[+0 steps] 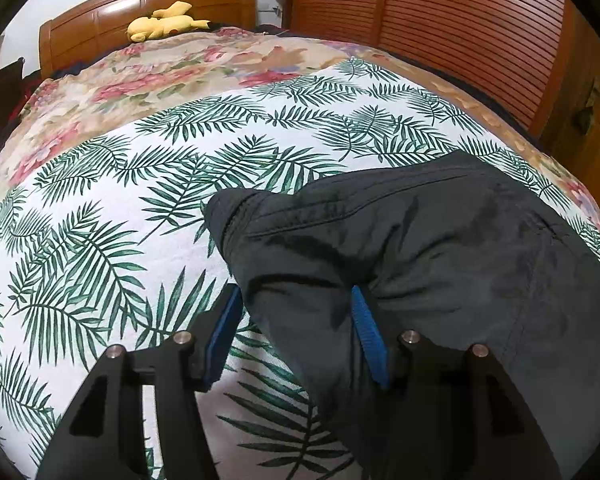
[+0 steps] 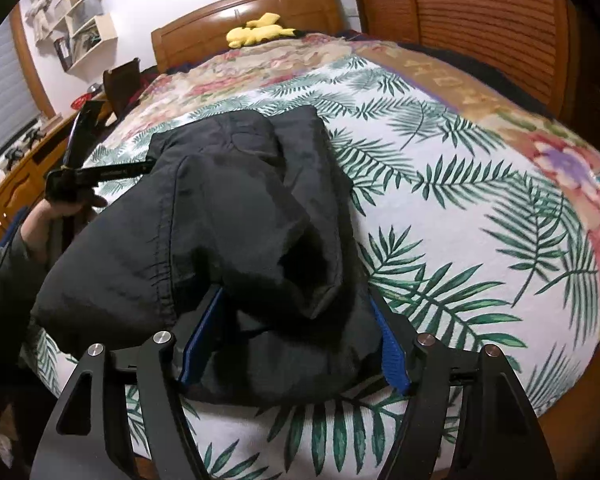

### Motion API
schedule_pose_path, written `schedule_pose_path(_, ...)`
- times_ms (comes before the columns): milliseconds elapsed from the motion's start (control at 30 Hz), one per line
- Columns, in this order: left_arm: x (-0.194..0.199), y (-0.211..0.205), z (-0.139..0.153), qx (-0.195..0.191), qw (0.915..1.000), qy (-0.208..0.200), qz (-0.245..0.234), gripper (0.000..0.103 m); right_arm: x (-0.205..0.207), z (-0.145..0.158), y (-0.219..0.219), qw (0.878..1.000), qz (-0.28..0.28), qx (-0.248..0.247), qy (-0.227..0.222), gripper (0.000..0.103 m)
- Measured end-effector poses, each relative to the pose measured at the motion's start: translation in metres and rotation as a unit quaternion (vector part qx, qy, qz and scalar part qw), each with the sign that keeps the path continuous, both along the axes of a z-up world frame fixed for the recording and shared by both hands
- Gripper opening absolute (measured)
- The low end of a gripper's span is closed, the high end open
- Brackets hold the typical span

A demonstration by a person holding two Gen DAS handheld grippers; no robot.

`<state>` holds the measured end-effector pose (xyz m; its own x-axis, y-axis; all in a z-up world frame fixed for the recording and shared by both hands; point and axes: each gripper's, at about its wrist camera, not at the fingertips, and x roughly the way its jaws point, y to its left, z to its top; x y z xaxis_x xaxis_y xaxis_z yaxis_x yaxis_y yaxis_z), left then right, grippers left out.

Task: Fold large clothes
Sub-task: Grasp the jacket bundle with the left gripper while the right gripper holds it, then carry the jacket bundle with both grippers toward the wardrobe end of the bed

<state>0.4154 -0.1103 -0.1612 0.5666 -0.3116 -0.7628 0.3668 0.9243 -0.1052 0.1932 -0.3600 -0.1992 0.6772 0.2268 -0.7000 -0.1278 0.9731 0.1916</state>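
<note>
Nearly folded: dark garment point(image 2: 236, 216) bunched compact on palm-print sheet point(image 1: 100, 240).
L gripper point(image 1: 296, 332) half-open, cloth loose btwn fingers; R gripper point(image 2: 296, 344) wide, 2 pads flanking bundle, grip unclear; tidying left.

Yellow plush toy point(image 1: 166, 22) lies by wooden headboard point(image 1: 148, 8); louvered wardrobe doors point(image 1: 460, 20) beside.

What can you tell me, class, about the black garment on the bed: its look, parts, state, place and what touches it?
The black garment is dark, thin and slightly shiny, like a light synthetic cloth, with stitched seams and a gathered hem or cuff. It lies bunched and partly folded on the palm-leaf sheet near the bed's close edge. Fabric sits between the blue pads of the left gripper and the right gripper; whether either is gripping it cannot be told. Its exact type is unclear.
</note>
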Motion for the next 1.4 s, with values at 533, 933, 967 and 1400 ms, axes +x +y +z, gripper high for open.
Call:
schedule_pose_path(533, -0.001, -0.012, 0.006, 0.002, 0.9999, -0.011, 0.004, 0.015, 0.005, 0.001, 0.013, 0.999, 0.034, 0.016, -0.014, 0.020)
schedule_pose_path(933, -0.026, -0.062, 0.088, 0.014, 0.9941, -0.107, 0.017, 0.009, 0.008, 0.047, -0.018, 0.993, 0.051, 0.036, -0.099, 0.007)
schedule_pose_path(967, -0.029, -0.075, 0.095, 0.017, 0.9931, -0.115, 0.011, 0.009, 0.009, 0.051, -0.024, 0.992, 0.049, 0.032, -0.109, 0.007)
schedule_pose_path(1400, -0.025, -0.268, 0.158, -0.023, 0.9841, -0.161, -0.072, 0.008, 0.009, 0.125, -0.169, 0.980, -0.042, -0.041, -0.189, 0.006)
